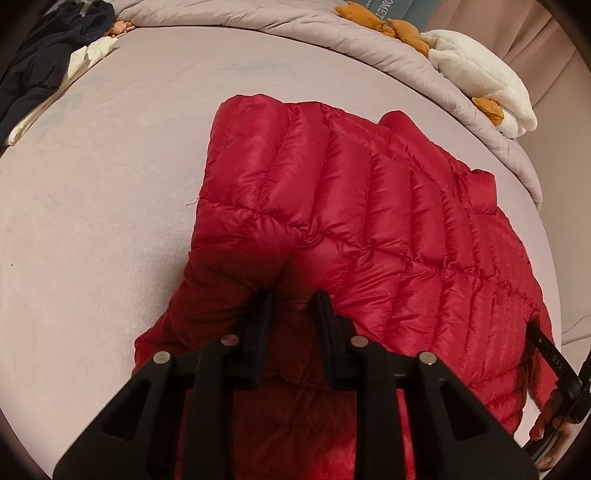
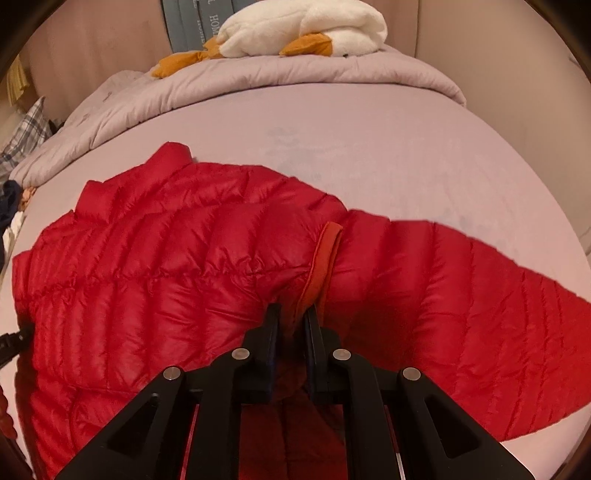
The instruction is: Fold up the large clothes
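Observation:
A red quilted puffer jacket (image 1: 369, 206) lies on the pale pink bed sheet (image 1: 92, 206). My left gripper (image 1: 293, 299) is shut on a fold of the jacket's edge, with red fabric bunched between its fingers. In the right wrist view the jacket (image 2: 147, 266) spreads across the bed, one sleeve (image 2: 480, 280) stretching right. My right gripper (image 2: 293, 314) is shut on the jacket at an orange-lined cuff (image 2: 321, 258). The right gripper's black body shows at the left view's right edge (image 1: 554, 369).
A rolled grey duvet (image 2: 221, 85) runs along the far side of the bed. A white and orange plush toy (image 2: 306, 29) lies on it. Dark clothes (image 1: 44, 55) are piled at the left view's top left. A plaid pillow (image 2: 26, 133) sits at the right view's left.

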`<action>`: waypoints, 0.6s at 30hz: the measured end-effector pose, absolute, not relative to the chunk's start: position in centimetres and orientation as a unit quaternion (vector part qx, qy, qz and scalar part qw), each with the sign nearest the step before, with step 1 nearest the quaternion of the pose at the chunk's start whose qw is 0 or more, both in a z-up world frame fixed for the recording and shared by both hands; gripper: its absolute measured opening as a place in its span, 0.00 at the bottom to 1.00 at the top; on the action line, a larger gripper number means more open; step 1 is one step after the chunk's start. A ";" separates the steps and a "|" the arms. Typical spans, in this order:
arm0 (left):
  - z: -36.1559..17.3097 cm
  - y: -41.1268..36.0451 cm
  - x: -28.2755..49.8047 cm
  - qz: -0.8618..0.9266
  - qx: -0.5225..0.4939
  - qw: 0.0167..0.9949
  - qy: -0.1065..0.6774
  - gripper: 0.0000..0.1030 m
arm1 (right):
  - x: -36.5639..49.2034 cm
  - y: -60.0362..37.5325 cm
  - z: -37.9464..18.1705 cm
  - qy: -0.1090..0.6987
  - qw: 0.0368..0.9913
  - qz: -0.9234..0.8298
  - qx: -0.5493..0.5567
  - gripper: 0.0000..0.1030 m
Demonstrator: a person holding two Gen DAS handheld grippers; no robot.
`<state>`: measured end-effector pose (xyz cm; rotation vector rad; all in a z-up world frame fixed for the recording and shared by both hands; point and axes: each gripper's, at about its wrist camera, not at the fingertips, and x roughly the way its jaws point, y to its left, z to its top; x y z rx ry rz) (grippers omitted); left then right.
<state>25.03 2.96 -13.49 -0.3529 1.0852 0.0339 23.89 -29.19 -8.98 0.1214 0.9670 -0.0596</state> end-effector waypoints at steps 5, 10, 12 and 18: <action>-13.8 2.8 25.3 0.025 -0.165 0.843 0.511 0.24 | 23.8 -29.2 -9.6 0.469 0.881 -0.031 0.058 0.09; -13.9 2.5 25.3 0.027 -0.158 0.847 0.506 0.24 | 24.0 -29.1 -10.0 0.470 0.880 -0.037 0.056 0.09; -14.0 3.0 25.3 0.025 -0.173 0.845 0.505 0.24 | 24.0 -29.1 -10.1 0.469 0.880 -0.039 0.057 0.09; -13.8 4.6 24.1 0.028 -0.218 0.837 0.500 0.22 | 22.9 -29.6 -9.8 0.465 0.881 -0.055 0.066 0.27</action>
